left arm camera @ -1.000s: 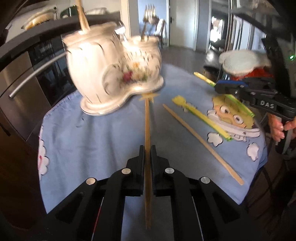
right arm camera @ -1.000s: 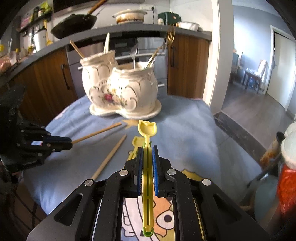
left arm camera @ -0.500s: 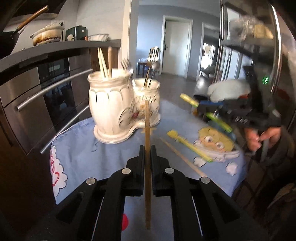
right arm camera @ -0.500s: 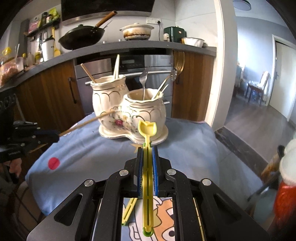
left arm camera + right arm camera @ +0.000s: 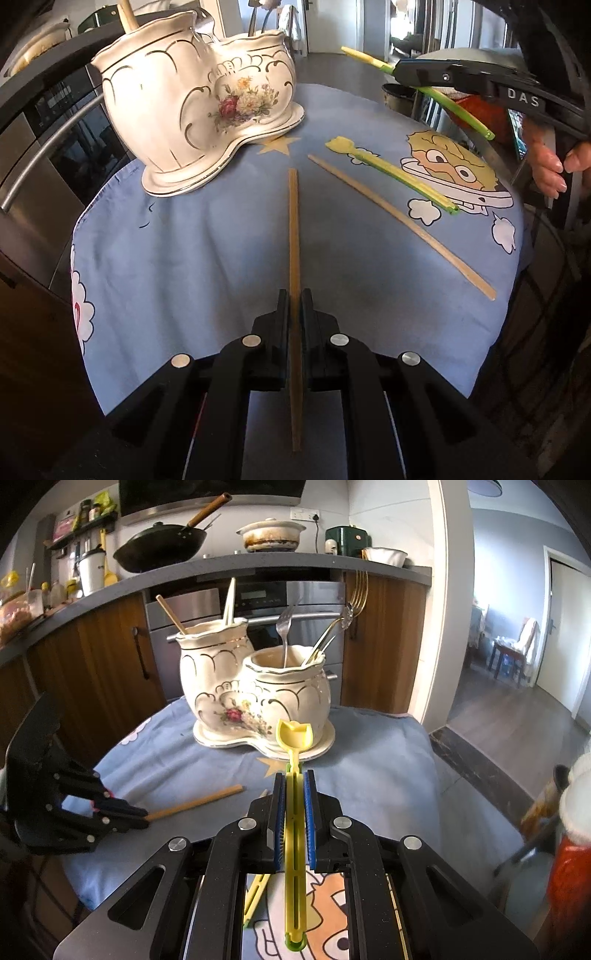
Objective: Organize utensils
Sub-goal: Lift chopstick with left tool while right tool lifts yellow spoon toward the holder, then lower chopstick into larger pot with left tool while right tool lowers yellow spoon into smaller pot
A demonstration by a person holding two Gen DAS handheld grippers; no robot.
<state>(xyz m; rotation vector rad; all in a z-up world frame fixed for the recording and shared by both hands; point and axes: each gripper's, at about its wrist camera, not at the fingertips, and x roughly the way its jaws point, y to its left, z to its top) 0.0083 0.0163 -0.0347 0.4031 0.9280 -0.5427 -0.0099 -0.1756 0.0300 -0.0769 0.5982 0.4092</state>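
Meanwhile, over a table draped in a blue cartoon cloth (image 5: 207,258), the left gripper (image 5: 294,295) is clamped nearly closed on a wooden chopstick (image 5: 293,229), its far tip angled down toward the cloth near a printed star. The right gripper (image 5: 294,775) pinches a yellow plastic utensil (image 5: 294,738) between blue pads, the tulip-shaped head raised in front of the ceramic holder (image 5: 255,698). That two-pot holder stands at the far side of the table, chopsticks in its taller pot, forks in the lower. A second wooden chopstick (image 5: 399,225) and another yellow utensil (image 5: 391,173) lie loose on the cloth.
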